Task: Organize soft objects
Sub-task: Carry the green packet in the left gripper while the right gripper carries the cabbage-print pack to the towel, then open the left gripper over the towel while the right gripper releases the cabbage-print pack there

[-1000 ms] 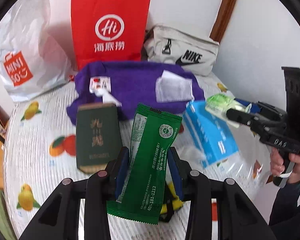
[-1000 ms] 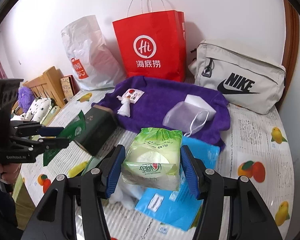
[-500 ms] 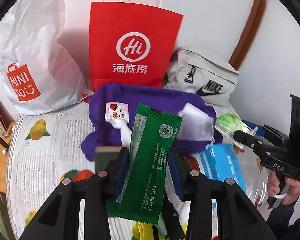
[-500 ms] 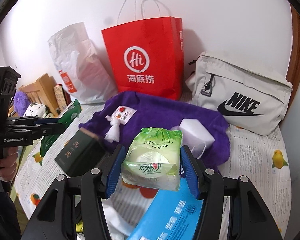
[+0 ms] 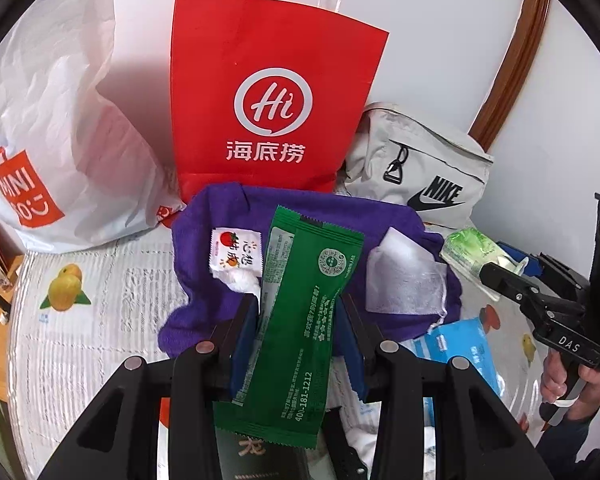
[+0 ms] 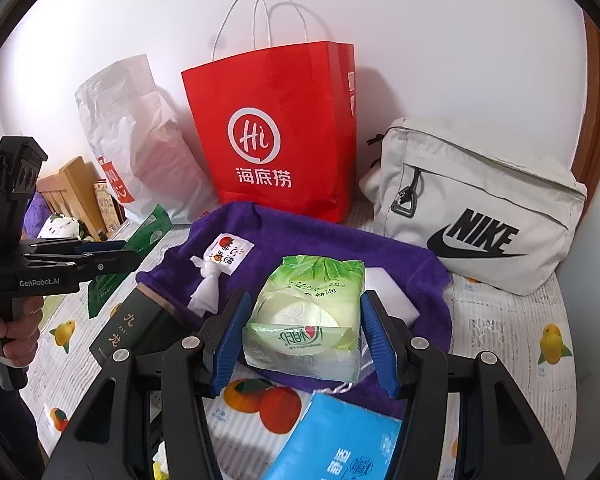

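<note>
My left gripper (image 5: pixel 298 312) is shut on a long green sachet (image 5: pixel 300 320), held upright over the table. In the right wrist view that gripper (image 6: pixel 134 258) comes in from the left with the sachet (image 6: pixel 148 232) in it. My right gripper (image 6: pixel 304 320) is shut on a pale green tissue pack (image 6: pixel 306 320), carried above a purple towel (image 6: pixel 332 240). The left wrist view shows it (image 5: pixel 476 264) at the right with the pack (image 5: pixel 472 250). On the towel (image 5: pixel 312 208) lie a small white pouch (image 5: pixel 236 254) and a white mask (image 5: pixel 404 276).
A red paper bag (image 6: pixel 276 136), a white plastic bag (image 6: pixel 140 132) and a grey Nike bag (image 6: pixel 480 208) stand along the back wall. A dark green box (image 6: pixel 128 332) and a blue pack (image 6: pixel 340 440) lie on the fruit-print tablecloth (image 6: pixel 512 340). A wooden shelf (image 6: pixel 72 184) is at left.
Both grippers have moved forward toward the towel and the bags at the back, each keeping its item. The green box and blue pack have slid down toward the frames' lower edges.
</note>
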### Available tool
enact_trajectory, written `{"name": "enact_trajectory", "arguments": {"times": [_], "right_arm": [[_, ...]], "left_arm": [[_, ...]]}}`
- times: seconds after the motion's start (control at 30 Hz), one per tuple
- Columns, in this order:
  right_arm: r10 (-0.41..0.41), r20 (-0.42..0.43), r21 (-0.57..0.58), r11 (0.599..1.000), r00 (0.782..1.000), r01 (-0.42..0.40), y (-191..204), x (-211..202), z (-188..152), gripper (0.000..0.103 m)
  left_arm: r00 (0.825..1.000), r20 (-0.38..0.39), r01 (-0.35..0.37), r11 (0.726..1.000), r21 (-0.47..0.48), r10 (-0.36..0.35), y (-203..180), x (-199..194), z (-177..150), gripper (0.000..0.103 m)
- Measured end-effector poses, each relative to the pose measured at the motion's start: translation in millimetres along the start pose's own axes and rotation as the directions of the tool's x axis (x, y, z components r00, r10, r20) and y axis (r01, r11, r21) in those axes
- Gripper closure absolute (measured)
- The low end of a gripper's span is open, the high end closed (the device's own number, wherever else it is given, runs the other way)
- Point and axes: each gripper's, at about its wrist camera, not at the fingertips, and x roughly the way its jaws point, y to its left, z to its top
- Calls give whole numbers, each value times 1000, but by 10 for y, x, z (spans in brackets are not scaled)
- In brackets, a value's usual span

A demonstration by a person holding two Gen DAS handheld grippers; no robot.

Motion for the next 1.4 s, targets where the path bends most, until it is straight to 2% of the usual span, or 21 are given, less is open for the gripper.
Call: {"name": "enact_trajectory", "arguments": {"times": [0.53,0.9,1.4], "right_arm": [[12,-38,9,1000,999,-12,-93,637,252,47],[-12,-140,7,1000,990,13,-161,1159,265,47],[37,-253,24,999,967,-32,-175,1536,206,47]], "left_arm": [[1000,-26,4,998,-57,-6,182,366,224,65],[995,-100,-7,999,-50,2,247,742,347,65],[983,-183,5,999,-37,-12,196,1217,449,65]]}}
